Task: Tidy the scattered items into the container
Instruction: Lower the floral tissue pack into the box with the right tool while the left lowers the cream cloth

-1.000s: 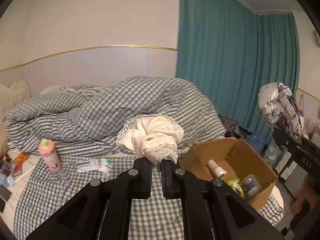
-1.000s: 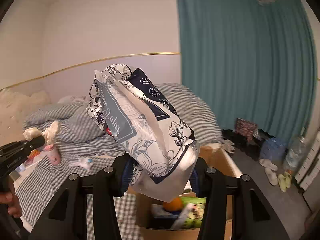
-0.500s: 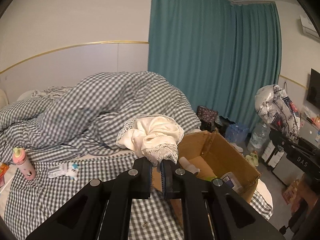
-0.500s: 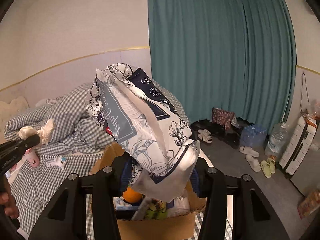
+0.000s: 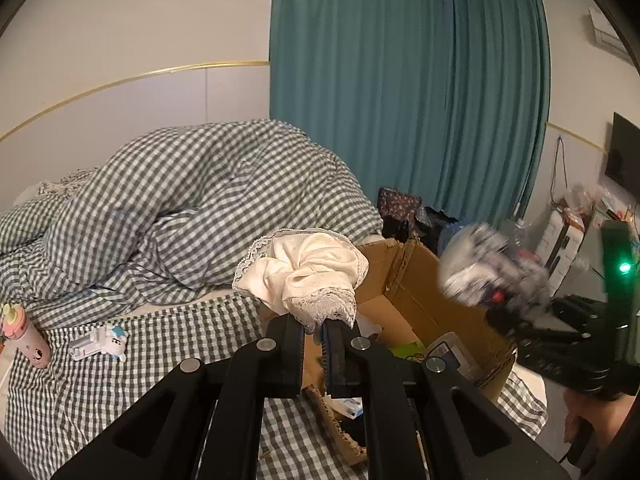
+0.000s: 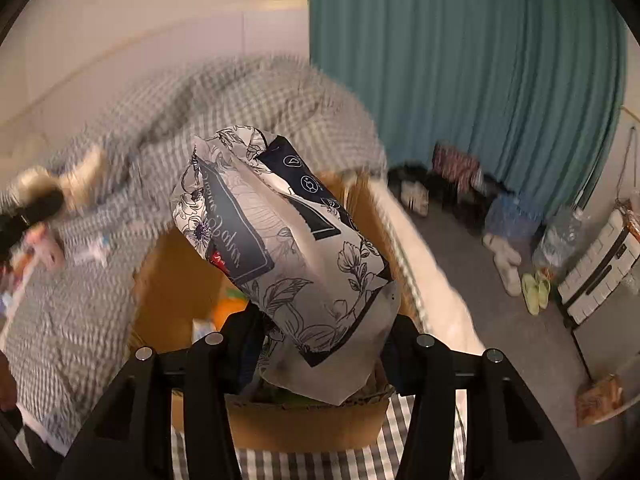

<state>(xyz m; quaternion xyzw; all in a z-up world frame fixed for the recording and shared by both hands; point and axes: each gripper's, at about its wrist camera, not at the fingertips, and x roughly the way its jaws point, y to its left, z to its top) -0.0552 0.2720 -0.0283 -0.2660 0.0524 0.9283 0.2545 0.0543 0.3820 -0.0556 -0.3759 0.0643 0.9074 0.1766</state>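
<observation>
My left gripper (image 5: 313, 326) is shut on a cream lace-trimmed cloth (image 5: 308, 270), held just over the near-left rim of an open cardboard box (image 5: 404, 272) on the bed. My right gripper (image 6: 322, 334) is shut on a floral white-and-navy plastic pack (image 6: 280, 236), hanging above the same box (image 6: 180, 276), which holds several small items. In the left wrist view the pack (image 5: 480, 268) shows blurred over the box's right side, with the right gripper (image 5: 516, 320) behind it. In the right wrist view the left gripper (image 6: 52, 192) shows blurred at far left with the cloth.
A pink bottle (image 5: 24, 334) and a small white toy (image 5: 104, 342) lie on the checked sheet at left. A bunched checked duvet (image 5: 200, 200) fills the bed behind. Teal curtains (image 5: 400, 100), shoes and bottles (image 6: 516, 216) stand on the floor at right.
Both grippers swung right and sank toward the box. The floral pack dropped from high beside the box to just above its opening. The cloth now hangs at the box's rim.
</observation>
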